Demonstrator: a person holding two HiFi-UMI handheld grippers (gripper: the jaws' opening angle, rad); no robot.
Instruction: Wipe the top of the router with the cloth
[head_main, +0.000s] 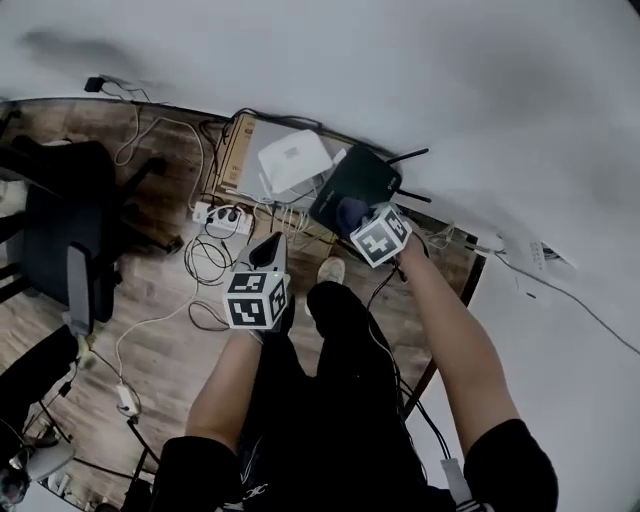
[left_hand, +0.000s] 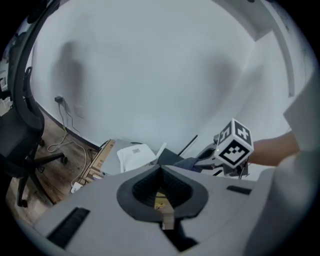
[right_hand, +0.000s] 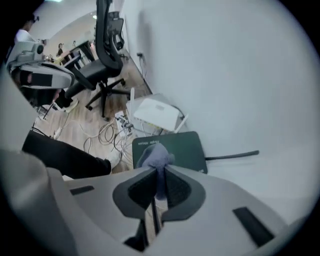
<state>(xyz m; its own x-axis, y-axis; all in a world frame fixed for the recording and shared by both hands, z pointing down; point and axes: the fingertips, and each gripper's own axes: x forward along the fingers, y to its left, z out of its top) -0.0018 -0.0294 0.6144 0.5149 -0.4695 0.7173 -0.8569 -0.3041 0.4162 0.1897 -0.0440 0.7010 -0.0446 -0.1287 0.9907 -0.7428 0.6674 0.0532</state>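
Your right tool (right_hand: 159, 169) is clenched on the cloth (right_hand: 155, 155) — it lies on the dark router (right_hand: 182, 147) by the wall, right of a white box (right_hand: 156, 114). Your left tool (left_hand: 161, 168) — jaws together, empty — hangs nearer you.

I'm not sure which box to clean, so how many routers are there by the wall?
2. The dark router lies under the cloth gripped in the right claw; the white router sits just beyond it, toward the office chair. More could be hidden.
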